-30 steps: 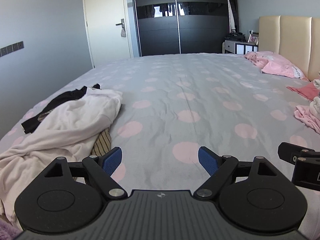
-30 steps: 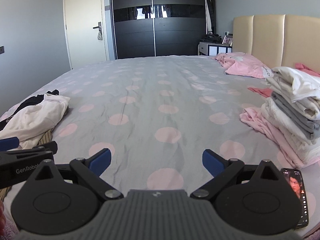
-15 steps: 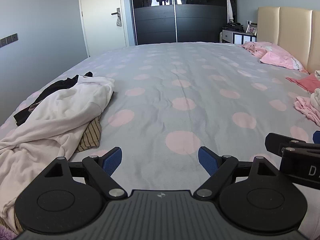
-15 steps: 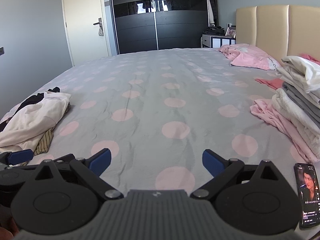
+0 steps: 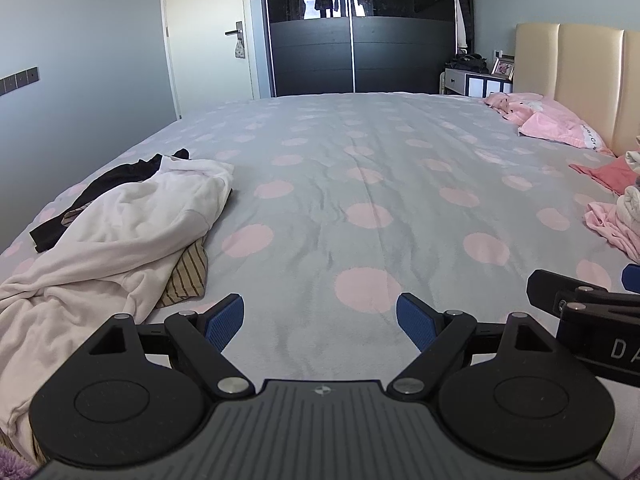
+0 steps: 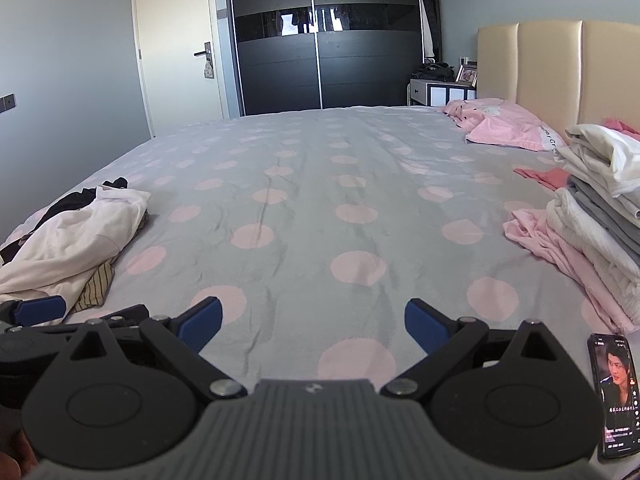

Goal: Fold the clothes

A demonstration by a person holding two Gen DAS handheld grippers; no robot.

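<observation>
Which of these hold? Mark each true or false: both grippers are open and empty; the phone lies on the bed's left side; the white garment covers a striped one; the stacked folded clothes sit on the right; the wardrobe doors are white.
1. Left gripper and right gripper are open and empty. True.
2. The phone lies on the bed's left side. False: it lies at the right, near the folded stack.
3. The white garment covers a striped garment. True, partly.
4. The folded stack sits on the right. True.
5. The wardrobe doors are white. False: they are black.
</observation>
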